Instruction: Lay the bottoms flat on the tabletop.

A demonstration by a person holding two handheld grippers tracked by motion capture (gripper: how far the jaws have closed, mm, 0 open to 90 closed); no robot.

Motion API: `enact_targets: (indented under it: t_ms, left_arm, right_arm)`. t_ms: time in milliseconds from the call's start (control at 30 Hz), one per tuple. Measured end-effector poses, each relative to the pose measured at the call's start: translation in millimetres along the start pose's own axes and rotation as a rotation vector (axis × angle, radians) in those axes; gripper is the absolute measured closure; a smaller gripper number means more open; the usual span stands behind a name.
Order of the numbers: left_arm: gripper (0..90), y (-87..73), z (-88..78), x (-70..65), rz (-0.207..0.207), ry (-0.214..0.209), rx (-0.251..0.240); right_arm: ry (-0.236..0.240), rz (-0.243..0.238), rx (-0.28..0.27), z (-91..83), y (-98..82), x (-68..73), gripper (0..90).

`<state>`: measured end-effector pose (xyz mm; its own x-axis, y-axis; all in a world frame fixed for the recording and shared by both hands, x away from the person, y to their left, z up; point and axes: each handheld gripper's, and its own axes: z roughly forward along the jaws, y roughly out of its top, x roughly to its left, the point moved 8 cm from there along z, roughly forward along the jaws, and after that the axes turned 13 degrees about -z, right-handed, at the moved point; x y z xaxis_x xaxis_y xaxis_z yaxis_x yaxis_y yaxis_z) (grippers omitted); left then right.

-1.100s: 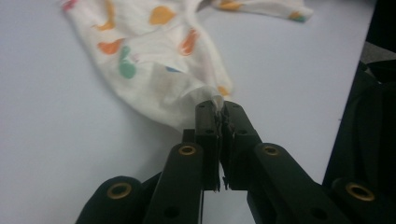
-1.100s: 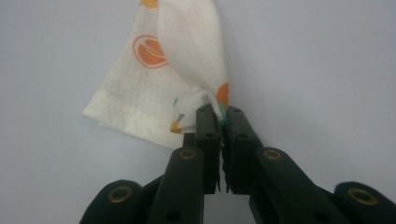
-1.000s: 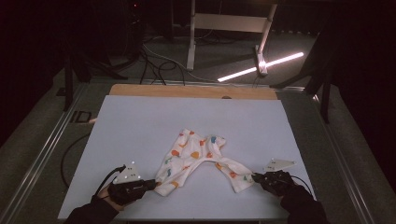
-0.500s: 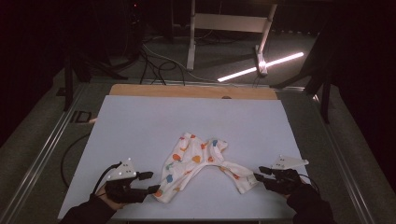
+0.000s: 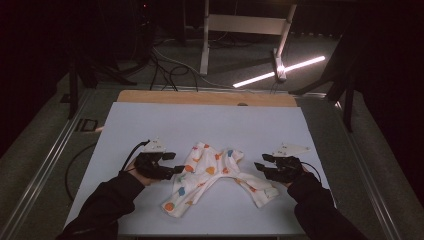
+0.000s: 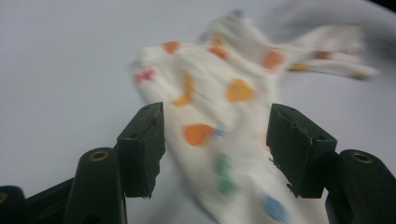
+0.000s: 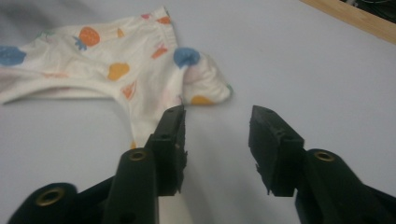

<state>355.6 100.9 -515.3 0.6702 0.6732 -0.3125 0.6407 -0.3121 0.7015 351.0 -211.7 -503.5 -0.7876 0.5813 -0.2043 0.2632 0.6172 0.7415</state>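
Note:
A small white pair of baby trousers [image 5: 212, 172] printed with orange, red and blue fruit lies flat on the pale table [image 5: 200, 125], waist away from me, both legs toward the near edge. My left gripper [image 5: 176, 165] hovers at its left side, and its jaws have just been opening. In the left gripper view the cloth [image 6: 238, 88] lies under the left gripper [image 6: 215, 149], untouched by its pads. My right gripper [image 5: 261, 165] sits at the garment's right side, its jaws also just opened. In the right gripper view bare table shows inside the right gripper [image 7: 217, 140], with the trousers [image 7: 116, 70] beyond.
A wooden strip [image 5: 205, 97] borders the table's far edge. Beyond it on the dark floor are a white stand [image 5: 240, 25], a lit light bar [image 5: 280, 72] and loose cables [image 5: 165, 65]. Metal rails run along both table sides.
Both grippers have let go of the trouser leg ends, opened, and moved away from the near edge toward the waist. The legs now lie loose on the table.

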Motion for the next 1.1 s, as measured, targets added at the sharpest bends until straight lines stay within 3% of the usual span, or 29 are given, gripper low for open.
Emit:
enact_targets:
  t_ms: [133, 167, 367, 467, 533, 633, 767, 800, 900, 1000, 1067, 1100]
  left_arm:
    - [40.3, 8.9, 27.2, 20.2, -0.031, 0.028, 0.021]
    - [41.4, 8.9, 27.2, 20.2, -0.031, 0.028, 0.021]
    - [44.5, 13.5, 64.3, 33.2, -0.038, 0.069, 0.061]
    - [46.6, 14.0, 68.8, 34.2, -0.036, 0.071, 0.066]
    - [51.1, 16.0, 83.1, 38.0, -0.032, 0.095, 0.082]
    - [55.2, 16.3, 93.9, 40.6, -0.031, 0.109, 0.096]
    - [62.4, 19.7, 99.5, 40.8, -0.036, 0.109, 0.080]
    - [68.3, 20.7, 101.9, 39.8, -0.027, 0.125, 0.082]
    - [88.4, 19.9, 102.9, 33.0, -0.009, 0.115, 0.102]
    - [89.5, 18.8, 98.8, 27.5, 0.009, 0.102, 0.107]
    - [89.5, 19.3, 92.7, 25.3, -0.004, 0.087, 0.094]
    - [89.5, 18.9, 83.2, 25.1, -0.002, 0.088, 0.087]
  right_arm:
    - [0.009, 0.005, 0.002, 14.4, 2.7, -1.1, 50.7]
    - [0.014, 0.005, 0.005, 17.0, 2.7, -1.0, 49.8]
    - [0.043, 0.025, -0.004, 29.4, 3.1, 0.2, 38.8]
    - [0.040, 0.029, -0.004, 30.7, 3.0, 0.0, 36.9]
    - [0.043, 0.048, -0.008, 35.7, 2.7, -0.1, 28.0]
    - [0.042, 0.054, -0.011, 37.6, 2.4, -0.5, 29.1]
    - [0.038, 0.050, -0.004, 39.4, 1.6, -1.1, 29.0]
    - [0.037, 0.044, -0.004, 41.4, 0.7, -2.2, 30.3]
    - [0.040, 0.054, 0.004, 44.7, -1.2, -2.8, 35.6]
    - [0.051, 0.037, 0.020, 47.8, -4.9, -1.4, 43.6]
    - [0.053, 0.037, 0.027, 49.0, -6.3, -1.0, 46.5]
    - [0.062, 0.035, 0.035, 50.8, -8.5, -0.6, 50.6]
